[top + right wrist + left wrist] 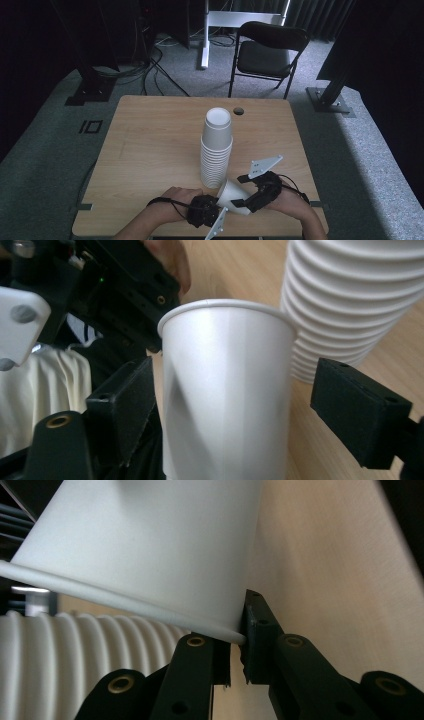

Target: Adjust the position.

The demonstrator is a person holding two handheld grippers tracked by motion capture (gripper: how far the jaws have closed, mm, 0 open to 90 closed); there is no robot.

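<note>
A single white paper cup (234,196) lies tilted just above the table's near edge, between my two grippers. In the left gripper view the cup (150,545) has its rim pinched by my left gripper (237,650), whose jaws are shut on the thin edge. My right gripper (232,405) is open, and its jaws straddle the cup's wall (225,355) with a gap on either side. In the high view the left gripper (220,210) sits at the cup's mouth and the right gripper (241,191) reaches in from the right. A tall stack of white cups (216,150) stands mouth down just behind.
The wooden table (150,150) has a small round hole (238,110) at its far edge. A black folding chair (267,50) stands beyond it, with dark frame legs and cables on the carpet. The stack of cups (350,305) is close beside the held cup.
</note>
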